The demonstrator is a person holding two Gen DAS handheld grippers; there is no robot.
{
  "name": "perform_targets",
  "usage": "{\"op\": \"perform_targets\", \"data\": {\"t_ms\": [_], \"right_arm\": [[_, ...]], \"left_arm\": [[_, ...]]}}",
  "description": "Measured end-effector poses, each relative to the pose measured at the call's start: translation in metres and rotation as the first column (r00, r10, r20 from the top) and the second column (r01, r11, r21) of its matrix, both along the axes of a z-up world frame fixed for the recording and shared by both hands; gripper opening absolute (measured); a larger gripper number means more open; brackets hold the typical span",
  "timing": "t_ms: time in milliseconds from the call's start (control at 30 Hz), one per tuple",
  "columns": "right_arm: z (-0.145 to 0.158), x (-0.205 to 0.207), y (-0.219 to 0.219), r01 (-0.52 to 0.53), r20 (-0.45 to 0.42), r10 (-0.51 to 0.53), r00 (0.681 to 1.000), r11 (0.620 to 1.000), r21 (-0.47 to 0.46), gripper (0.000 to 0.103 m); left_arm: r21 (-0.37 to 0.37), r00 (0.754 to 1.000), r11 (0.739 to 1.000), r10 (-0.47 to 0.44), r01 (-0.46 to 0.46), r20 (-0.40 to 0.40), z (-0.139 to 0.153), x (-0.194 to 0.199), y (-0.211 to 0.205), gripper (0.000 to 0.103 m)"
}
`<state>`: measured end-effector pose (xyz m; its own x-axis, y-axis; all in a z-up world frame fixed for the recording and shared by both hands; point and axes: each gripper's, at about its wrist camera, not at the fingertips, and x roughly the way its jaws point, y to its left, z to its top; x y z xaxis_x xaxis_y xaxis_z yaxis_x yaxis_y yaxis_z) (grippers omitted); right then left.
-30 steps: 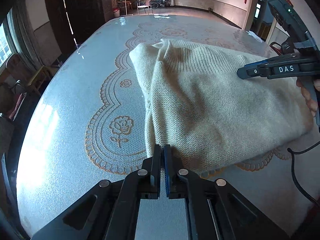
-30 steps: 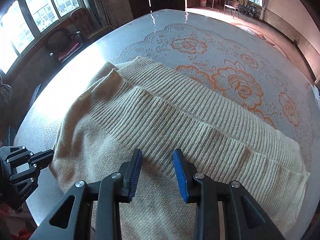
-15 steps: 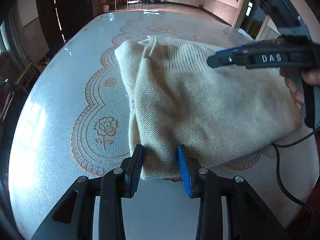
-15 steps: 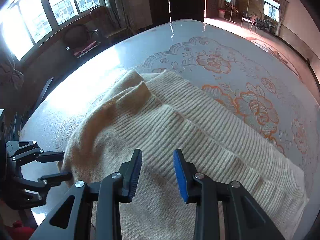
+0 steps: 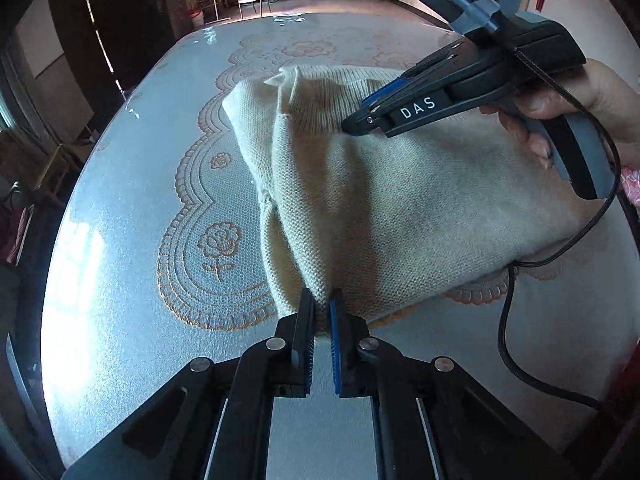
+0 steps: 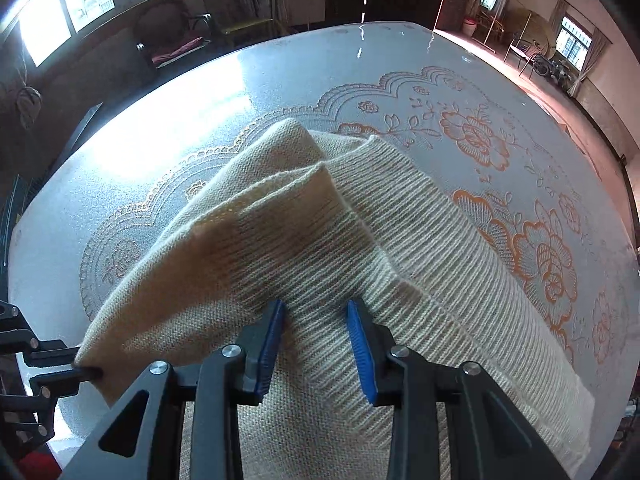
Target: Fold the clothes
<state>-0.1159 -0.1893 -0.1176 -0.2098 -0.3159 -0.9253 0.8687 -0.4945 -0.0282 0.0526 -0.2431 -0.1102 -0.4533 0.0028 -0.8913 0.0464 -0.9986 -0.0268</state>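
A cream knitted sweater lies folded on the table, its ribbed hem toward the far side. My left gripper is shut on the sweater's near corner, which bunches between the blue pads. The right wrist view shows that same grip at the lower left, the left gripper pinching the fabric's corner. My right gripper is open, its jaws apart just over the ribbed band near a folded flap, with nothing pinched. A hand holds the right gripper, whose tips point down at the sweater's far part.
The table wears a pale cloth with orange floral patterns. A black cable hangs from the right gripper over the table's right edge. Chairs and windows stand beyond the table's far side.
The left gripper opened around the sweater's near corner, then shut on it. The right gripper slid left across the ribbed band toward the folded flap, jaws unchanged.
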Motion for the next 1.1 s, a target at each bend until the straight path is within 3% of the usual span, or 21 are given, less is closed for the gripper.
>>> {"op": "perform_targets", "data": {"t_ms": [300, 400, 533, 733, 867, 1000, 1100], "right_arm": [[-0.002, 0.001, -0.001, -0.007, -0.01, 0.007, 1.0, 1.0, 0.0, 0.034], [0.0, 0.001, 0.0, 0.0, 0.0, 0.0, 1.0, 1.0, -0.005, 0.034], [0.016, 0.003, 0.018, 0.022, 0.043, -0.02, 0.999, 0.998, -0.057, 0.034], [0.038, 0.007, 0.095, 0.131, 0.111, -0.114, 0.987, 0.98, -0.152, 0.035], [0.044, -0.003, 0.167, 0.255, 0.15, -0.231, 0.961, 0.952, -0.168, 0.035], [0.042, -0.012, 0.247, 0.376, 0.228, -0.338, 0.913, 0.915, -0.145, 0.053], [0.039, -0.01, 0.298, 0.44, 0.207, -0.414, 0.886, 0.892, -0.1, 0.055]], "left_arm": [[-0.001, 1.0, 1.0, 0.029, -0.029, 0.001, -0.001, 0.001, 0.008, 0.008], [-0.056, 0.998, 0.997, 0.054, -0.055, -0.012, 0.006, -0.004, 0.011, 0.022], [-0.117, 0.993, 0.989, 0.079, -0.09, -0.091, 0.031, -0.007, 0.017, 0.056], [-0.217, 0.984, 0.972, 0.049, -0.086, -0.173, 0.063, -0.012, 0.02, 0.061], [-0.196, 0.984, 0.978, 0.041, -0.075, -0.171, 0.063, -0.032, 0.03, 0.062], [-0.161, 0.986, 0.985, 0.029, -0.056, -0.166, 0.056, -0.052, 0.044, 0.064], [-0.142, 0.988, 0.989, 0.005, -0.027, -0.156, 0.048, -0.071, 0.064, 0.064]]}}
